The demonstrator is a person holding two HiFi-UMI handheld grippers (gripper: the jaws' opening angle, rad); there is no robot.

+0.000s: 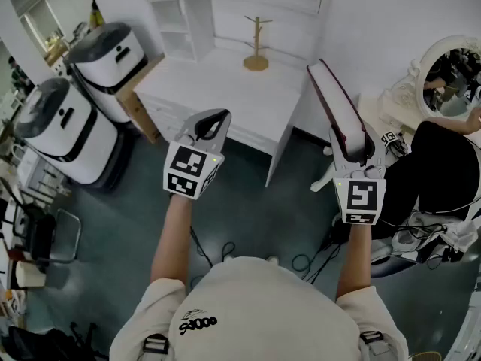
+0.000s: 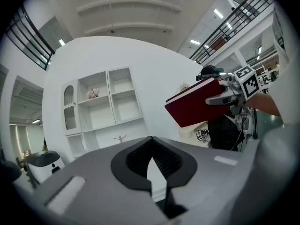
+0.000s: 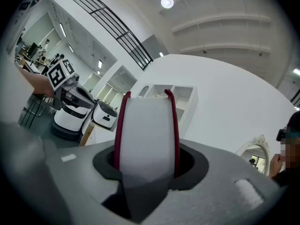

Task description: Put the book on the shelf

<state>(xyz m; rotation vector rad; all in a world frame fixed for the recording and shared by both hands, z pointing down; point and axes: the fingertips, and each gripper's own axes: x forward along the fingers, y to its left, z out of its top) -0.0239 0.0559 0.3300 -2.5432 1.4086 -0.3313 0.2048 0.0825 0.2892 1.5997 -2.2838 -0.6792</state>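
Note:
A dark red hardcover book (image 1: 338,107) stands on end, tilted up and away, with my right gripper (image 1: 352,153) shut on its lower edge. In the right gripper view its white page block (image 3: 147,130) fills the space between the jaws and its red covers press against both pads. My left gripper (image 1: 210,122) hovers over the front of the white desk (image 1: 218,89), shut with nothing in it; its tips meet (image 2: 151,159). The white shelf unit (image 1: 225,6) rises behind the desk, its open compartments (image 2: 110,102) mostly bare. The left gripper view shows the book (image 2: 197,108) at the right.
A wooden peg stand (image 1: 256,47) sits at the back of the desk. Two white machines with dark tops (image 1: 113,59) (image 1: 56,130) stand to the left. An ornate mirror (image 1: 451,74) and a seated person in black (image 1: 440,164) are at the right. Cables (image 1: 316,258) lie on the floor.

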